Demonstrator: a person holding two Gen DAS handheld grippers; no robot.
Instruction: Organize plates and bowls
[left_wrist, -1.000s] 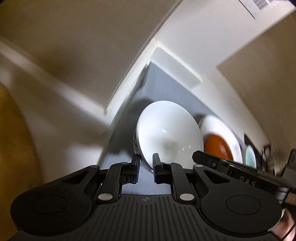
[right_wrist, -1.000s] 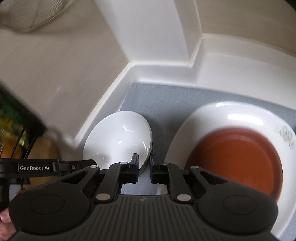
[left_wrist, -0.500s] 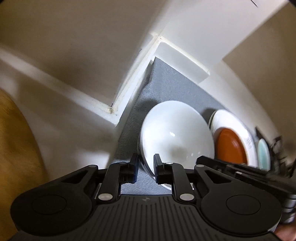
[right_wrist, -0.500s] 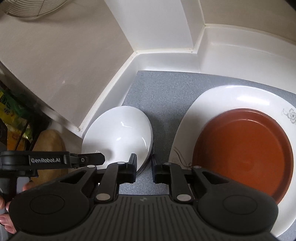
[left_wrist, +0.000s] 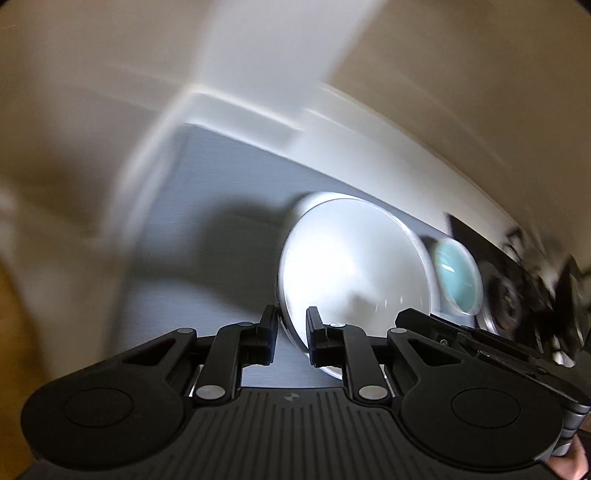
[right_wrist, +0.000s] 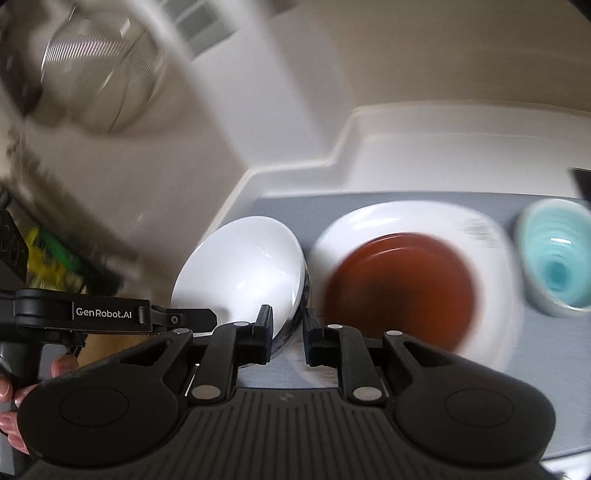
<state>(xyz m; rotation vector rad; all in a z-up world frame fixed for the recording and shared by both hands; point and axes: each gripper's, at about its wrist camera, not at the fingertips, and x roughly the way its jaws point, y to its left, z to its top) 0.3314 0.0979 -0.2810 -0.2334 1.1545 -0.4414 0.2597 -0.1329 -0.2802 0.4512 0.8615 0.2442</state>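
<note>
A white bowl (left_wrist: 354, 266) hangs tilted above the grey mat (left_wrist: 221, 258), gripped on two sides. My left gripper (left_wrist: 291, 332) is shut on its near rim. My right gripper (right_wrist: 287, 332) is shut on the opposite rim of the white bowl (right_wrist: 240, 266). Right of it on the mat lies a white plate (right_wrist: 406, 218) with a brown plate (right_wrist: 399, 291) stacked on it. Further right stands a teal bowl (right_wrist: 554, 266), which shows past the white bowl as the teal bowl (left_wrist: 458, 280) in the left wrist view. There the white bowl hides both plates.
White raised ledges (right_wrist: 424, 147) border the mat at the back and left. A wire mesh strainer (right_wrist: 92, 74) sits upper left, and yellow-green packaging (right_wrist: 51, 254) lies below the counter edge. Dark blurred objects (left_wrist: 517, 295) stand at the far right. A hand (right_wrist: 11, 406) holds the left gripper.
Both grippers have risen and swung sideways with the white bowl between them. The teal bowl has come into the right wrist view. The white bowl now covers the plates in the left view.
</note>
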